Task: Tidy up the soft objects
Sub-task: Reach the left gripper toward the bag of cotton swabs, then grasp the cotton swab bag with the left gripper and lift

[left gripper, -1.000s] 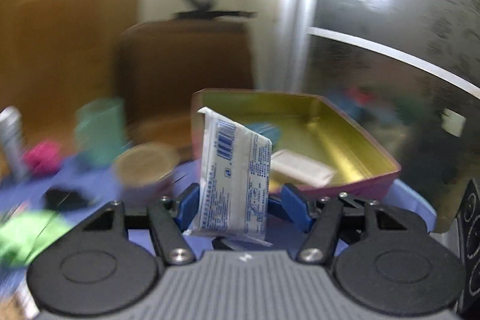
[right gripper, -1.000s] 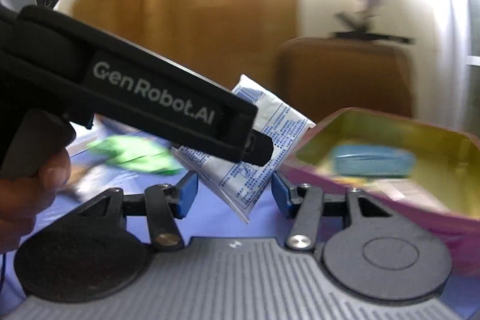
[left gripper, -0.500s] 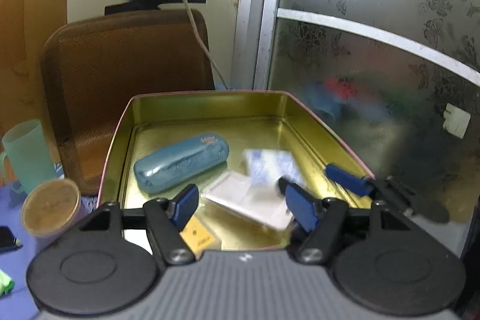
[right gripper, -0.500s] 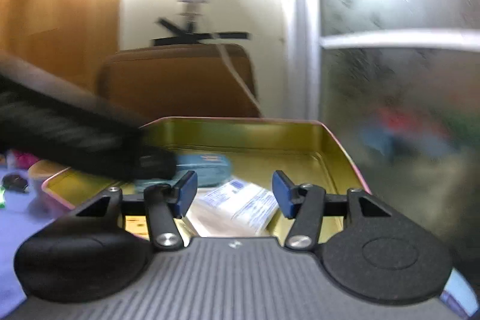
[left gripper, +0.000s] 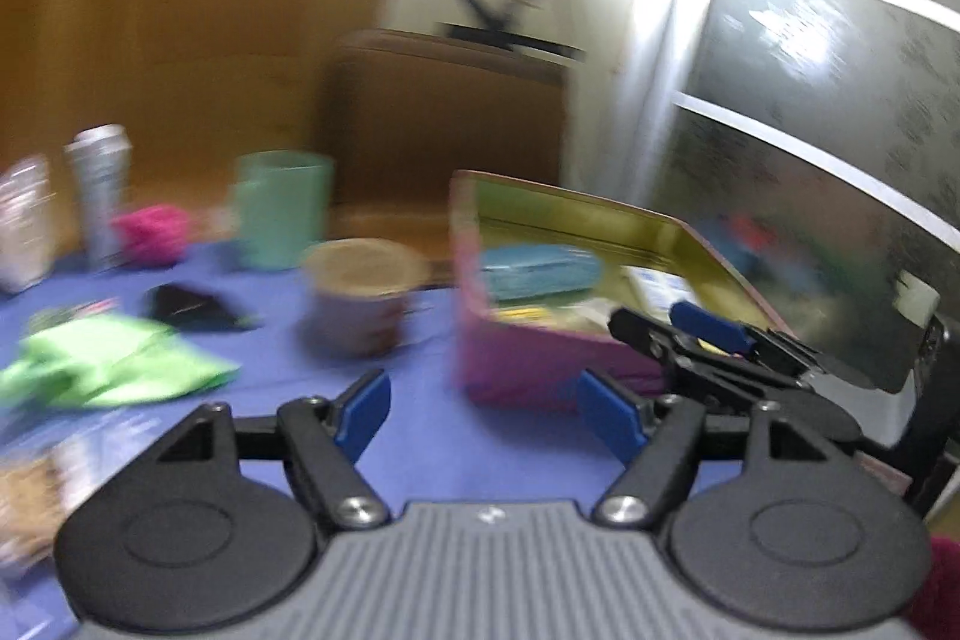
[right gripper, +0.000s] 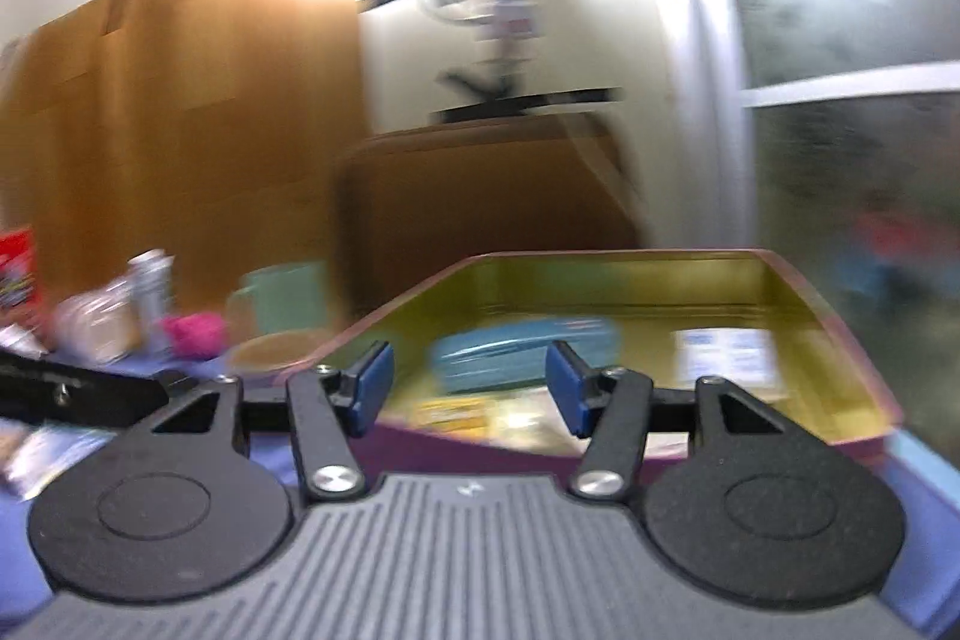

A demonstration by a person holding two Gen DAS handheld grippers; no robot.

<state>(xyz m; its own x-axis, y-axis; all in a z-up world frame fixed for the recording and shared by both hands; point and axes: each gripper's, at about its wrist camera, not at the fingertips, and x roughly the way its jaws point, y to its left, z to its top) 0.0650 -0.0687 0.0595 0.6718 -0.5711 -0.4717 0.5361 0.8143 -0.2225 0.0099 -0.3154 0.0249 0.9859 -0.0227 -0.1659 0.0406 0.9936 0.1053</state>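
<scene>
My left gripper [left gripper: 486,412] hangs over the blue tablecloth in front of the pink tin [left gripper: 471,340]; its jaws are opening with nothing between them. The white tissue pack [left gripper: 660,286] lies inside the tin's gold interior beside a blue case [left gripper: 540,271]. To the left lie a green cloth [left gripper: 120,370], a pink fluffy thing [left gripper: 150,232] and a black item [left gripper: 186,307]. My right gripper [right gripper: 469,394] is open and empty at the near wall of the tin [right gripper: 600,259], facing the blue case [right gripper: 522,352] and the pack [right gripper: 726,355].
A brown-lidded cup [left gripper: 360,304], a teal cup [left gripper: 282,208] and a silver can [left gripper: 99,196] stand left of the tin. A brown chair back [left gripper: 444,124] is behind the table. Frosted glass panels [left gripper: 810,148] close off the right side. The picture is blurred by motion.
A second ago my left gripper held the white tissue pack; it let go over the tin, where the pack now lies. The left gripper has swung back left, jaws wider. The right gripper stays open.
</scene>
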